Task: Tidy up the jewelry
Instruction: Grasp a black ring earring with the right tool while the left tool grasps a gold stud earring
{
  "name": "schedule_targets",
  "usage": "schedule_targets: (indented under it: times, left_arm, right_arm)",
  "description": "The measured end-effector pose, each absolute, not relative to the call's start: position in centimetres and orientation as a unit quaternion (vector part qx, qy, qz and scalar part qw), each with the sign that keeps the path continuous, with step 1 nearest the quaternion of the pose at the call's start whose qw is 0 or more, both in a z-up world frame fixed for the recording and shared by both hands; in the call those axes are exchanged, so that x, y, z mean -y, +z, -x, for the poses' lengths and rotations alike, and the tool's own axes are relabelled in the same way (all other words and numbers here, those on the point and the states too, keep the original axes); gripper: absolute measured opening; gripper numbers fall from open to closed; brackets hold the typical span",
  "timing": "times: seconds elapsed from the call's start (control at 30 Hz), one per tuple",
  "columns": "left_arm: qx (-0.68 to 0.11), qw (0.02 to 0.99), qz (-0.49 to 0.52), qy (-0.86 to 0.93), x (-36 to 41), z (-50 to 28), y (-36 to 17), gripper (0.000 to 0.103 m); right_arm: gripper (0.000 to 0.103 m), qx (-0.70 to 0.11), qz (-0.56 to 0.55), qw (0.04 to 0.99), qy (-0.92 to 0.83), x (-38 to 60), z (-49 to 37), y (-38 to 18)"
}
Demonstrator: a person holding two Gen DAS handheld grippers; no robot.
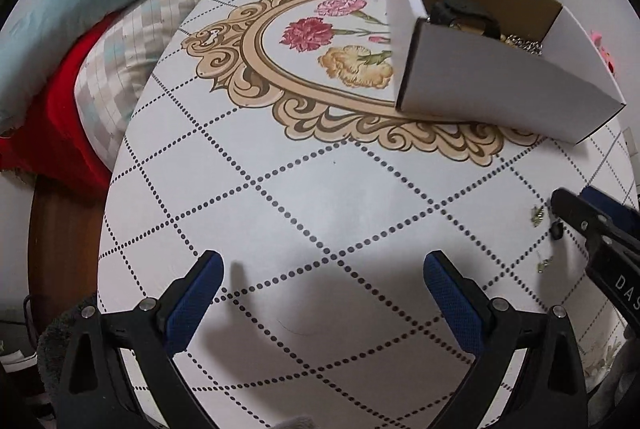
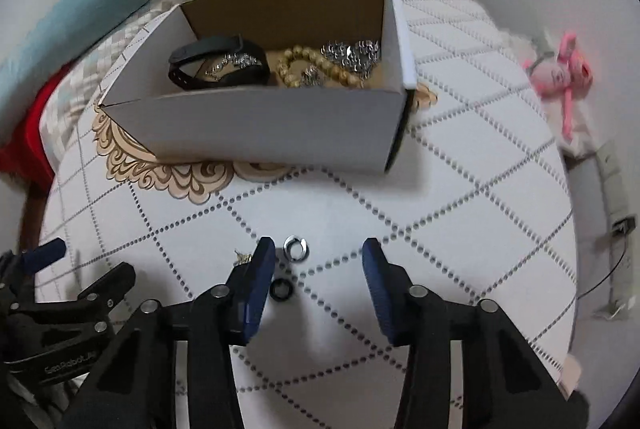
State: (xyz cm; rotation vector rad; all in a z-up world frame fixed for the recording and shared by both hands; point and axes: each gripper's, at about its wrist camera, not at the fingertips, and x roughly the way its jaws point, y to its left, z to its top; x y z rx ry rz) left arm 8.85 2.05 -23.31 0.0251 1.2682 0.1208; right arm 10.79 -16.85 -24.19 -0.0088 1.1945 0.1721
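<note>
A: Right wrist view: right gripper (image 2: 319, 253) jaws apart, nothing held. Silver ring (image 2: 295, 248) sits between the fingertips, nearer the left pad; black ring (image 2: 281, 288) just behind it, touching that pad.

B: Box?

A: Cardboard box (image 2: 256, 127) straight ahead, holding the black band (image 2: 216, 63), beads (image 2: 316, 69) and chain (image 2: 352, 54).

B: Left?

A: Left gripper (image 1: 323, 269) spread wide, empty, over bare tablecloth (image 1: 320, 189).

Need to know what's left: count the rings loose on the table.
2: a silver ring ahead of the right gripper, and a black ring beside its left finger. That finger may hide more.
</note>
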Motion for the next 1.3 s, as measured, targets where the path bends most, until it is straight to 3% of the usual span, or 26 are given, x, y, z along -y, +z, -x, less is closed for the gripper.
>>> schedule_targets:
  times: [0.07,0.17,0.2,0.7,0.9,0.97,1.0,1.07,1.17,1.3]
  left_arm:
    - [-0.593,0.803,-0.013,0.056,-2.1,-8.9,-23.4,0.102]
    - [-0.594,0.802,-0.014,0.056,-2.1,-8.9,-23.5,0.102]
    - [-0.595,0.802,-0.014,0.056,-2.1,-9.0,-23.5,0.102]
    - [-0.566,0.824,0.005,-0.044,4.9,-7.5,-21.0,0.101]
    - [-0.565,0.822,-0.013,-0.077,8.7,-7.0,-21.7,0.069]
    - [-0.566,0.821,-0.023,-0.078,9.3,-7.1,-22.2,0.049]
    - [-0.56,0.824,-0.031,-0.075,9.6,-7.0,-22.2,0.048]
    - [-0.553,0.829,-0.043,-0.075,10.0,-7.1,-22.2,0.031]
    - [-0.548,0.832,-0.042,-0.078,9.6,-7.8,-22.4,0.014]
    - [-0.545,0.833,-0.038,-0.083,9.1,-8.3,-22.4,0.007]
  right_arm:
    - [0.038,-0.557,0.026,0.827,0.074,16.3,-10.7,-24.2]
    - [0.016,-0.55,0.055,0.83,0.078,15.6,-10.2,-24.2]
    - [0.013,-0.55,0.058,0.829,0.079,15.4,-10.1,-24.2]
    - [0.012,-0.546,-0.048,0.836,0.035,23.5,-7.8,-21.5]
    - [0.012,-0.55,-0.063,0.833,0.01,25.5,-6.8,-22.0]
    - [0.013,-0.548,-0.066,0.834,0.007,25.9,-6.6,-22.0]
    - [0.013,-0.547,-0.067,0.834,0.005,26.1,-6.6,-22.0]
    - [0.013,-0.545,-0.071,0.835,0.003,26.3,-6.6,-21.9]
    - [0.013,-0.545,-0.071,0.835,0.003,26.2,-6.7,-22.0]
    - [0.013,-0.545,-0.071,0.835,0.004,26.2,-6.7,-22.0]
